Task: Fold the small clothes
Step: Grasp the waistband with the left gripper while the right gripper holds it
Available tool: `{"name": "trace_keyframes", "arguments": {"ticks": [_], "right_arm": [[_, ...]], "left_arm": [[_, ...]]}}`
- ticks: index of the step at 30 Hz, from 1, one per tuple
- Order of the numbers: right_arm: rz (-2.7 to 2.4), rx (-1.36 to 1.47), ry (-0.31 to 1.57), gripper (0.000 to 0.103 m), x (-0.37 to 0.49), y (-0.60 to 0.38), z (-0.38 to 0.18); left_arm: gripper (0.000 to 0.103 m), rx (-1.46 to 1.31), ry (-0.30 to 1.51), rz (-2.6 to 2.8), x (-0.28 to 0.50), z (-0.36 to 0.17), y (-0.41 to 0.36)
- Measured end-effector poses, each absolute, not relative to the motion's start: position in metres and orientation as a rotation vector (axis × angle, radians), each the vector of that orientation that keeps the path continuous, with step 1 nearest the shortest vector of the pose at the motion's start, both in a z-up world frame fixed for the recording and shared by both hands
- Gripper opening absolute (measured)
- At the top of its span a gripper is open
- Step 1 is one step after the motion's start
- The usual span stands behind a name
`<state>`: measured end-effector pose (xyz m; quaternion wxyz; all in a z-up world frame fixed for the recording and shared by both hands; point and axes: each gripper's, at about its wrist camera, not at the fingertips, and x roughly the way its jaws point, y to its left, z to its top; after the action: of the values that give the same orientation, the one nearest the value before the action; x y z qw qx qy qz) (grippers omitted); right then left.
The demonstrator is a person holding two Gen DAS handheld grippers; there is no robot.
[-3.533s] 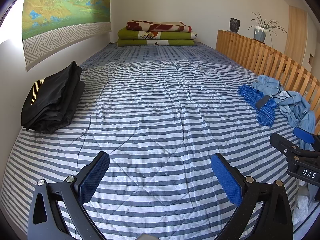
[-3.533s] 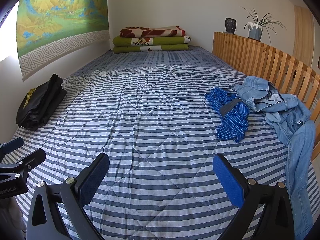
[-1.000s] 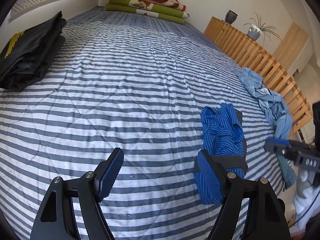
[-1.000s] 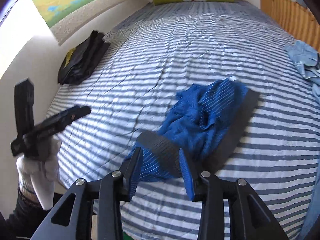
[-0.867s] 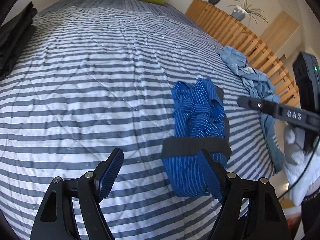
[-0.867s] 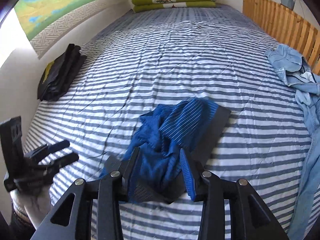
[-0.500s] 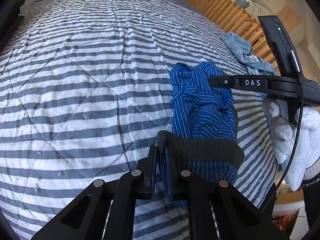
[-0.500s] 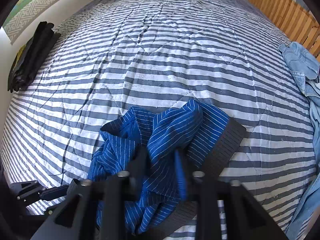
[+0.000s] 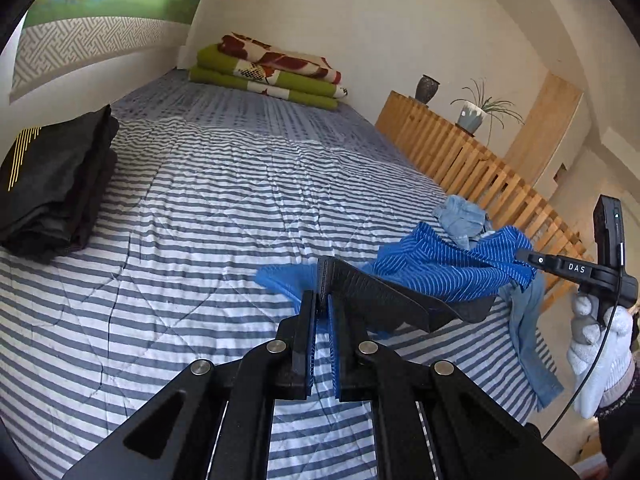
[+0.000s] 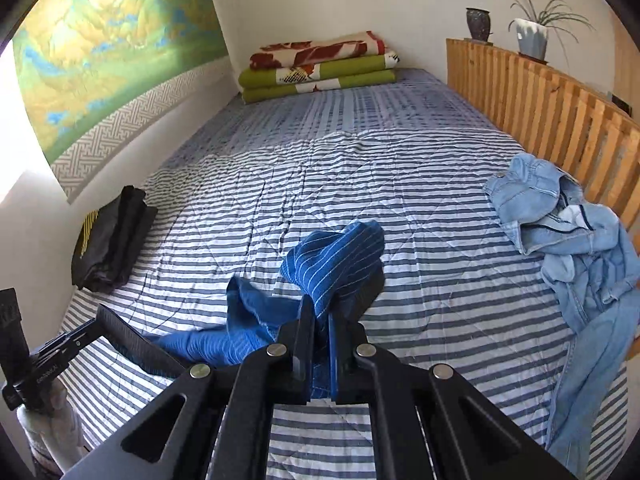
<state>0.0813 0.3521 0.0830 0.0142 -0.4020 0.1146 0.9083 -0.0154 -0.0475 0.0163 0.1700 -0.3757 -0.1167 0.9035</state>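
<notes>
Striped in grey and white, the quilted bed cover (image 9: pixel 224 200) fills both wrist views, running back to a plain wall with a landscape hanging (image 10: pixel 100 56) along one side. The left gripper (image 9: pixel 323 304) is pinched tight on the dark waistband (image 9: pixel 384 292) of the blue pinstriped shorts (image 9: pixel 452 264), with the band standing between its 2 blue pads. From there the garment stretches away to the right, off the cover, to the right gripper (image 9: pixel 524 258), held in a white-gloved hand (image 9: pixel 596 344). In the right wrist view, the right gripper (image 10: pixel 322 316) is clamped on the shorts' (image 10: pixel 340 260) blue cloth, which bunches up just ahead of its tips and trails down to the left toward the left gripper (image 10: pixel 100 320). Beyond the right gripper, off to its right, a crumpled pile of light denim (image 10: pixel 568 236) lies beside the slatted wooden rail (image 10: pixel 552 112). Well ahead and to the left of both tools, a folded black garment (image 10: pixel 112 240) with yellow stripes sits near the wall. At the far end of the bed, folded green and red blankets (image 10: pixel 320 64) are stacked. On top of the rail stand 1 dark vase (image 10: pixel 478 24) and 1 potted plant (image 10: pixel 532 28).
</notes>
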Motion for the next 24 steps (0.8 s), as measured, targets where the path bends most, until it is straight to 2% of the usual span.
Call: {"name": "trace_keyframes", "arguments": {"ticks": [2, 4, 6, 8, 11, 12, 13, 14, 15, 18, 20, 21, 22, 24], "right_arm": [[2.779, -1.284, 0.394, 0.005, 0.104, 0.361, 0.070], [2.677, -1.420, 0.347, 0.007, 0.119, 0.366, 0.040], [2.557, -1.523, 0.329, 0.015, 0.135, 0.374, 0.005], [2.472, -1.580, 0.349, 0.017, 0.149, 0.386, -0.020], [2.451, -1.586, 0.423, 0.018, 0.160, 0.397, -0.032], [2.470, -1.585, 0.432, 0.020, 0.161, 0.395, -0.032], [2.492, -1.599, 0.425, 0.029, 0.161, 0.390, -0.032], [2.513, -1.615, 0.401, 0.036, 0.157, 0.383, -0.032], [2.533, -1.615, 0.370, 0.037, 0.155, 0.376, -0.031], [2.586, -1.637, 0.250, 0.039, 0.141, 0.351, -0.036], [2.601, -1.700, 0.166, 0.047, 0.129, 0.332, -0.047], [2.603, -1.722, 0.108, 0.047, 0.123, 0.323, -0.053], [2.597, -1.720, 0.043, 0.047, 0.119, 0.316, -0.057], [2.574, -1.705, -0.036, 0.041, 0.115, 0.311, -0.062]], "left_arm": [[0.006, -1.134, -0.314, 2.492, -0.004, -0.002, -0.046], [0.009, -1.234, -0.264, 2.430, 0.011, -0.034, -0.041], [0.010, -1.346, -0.220, 2.352, 0.028, -0.068, -0.037], [0.018, -1.437, -0.239, 2.338, 0.034, -0.089, -0.040], [0.029, -1.432, -0.278, 2.343, 0.041, -0.101, -0.046], [0.039, -1.431, -0.275, 2.345, 0.042, -0.103, -0.047], [0.052, -1.433, -0.273, 2.351, 0.042, -0.104, -0.048], [0.057, -1.440, -0.273, 2.357, 0.040, -0.107, -0.047], [0.062, -1.446, -0.270, 2.353, 0.041, -0.108, -0.045], [0.062, -1.477, -0.203, 2.348, 0.029, -0.118, -0.026], [0.059, -1.497, -0.160, 2.342, 0.023, -0.128, -0.014], [0.045, -1.512, -0.153, 2.325, 0.020, -0.133, -0.009], [0.025, -1.531, -0.149, 2.312, 0.017, -0.137, -0.005], [0.018, -1.525, -0.137, 2.323, 0.015, -0.136, -0.001]]}}
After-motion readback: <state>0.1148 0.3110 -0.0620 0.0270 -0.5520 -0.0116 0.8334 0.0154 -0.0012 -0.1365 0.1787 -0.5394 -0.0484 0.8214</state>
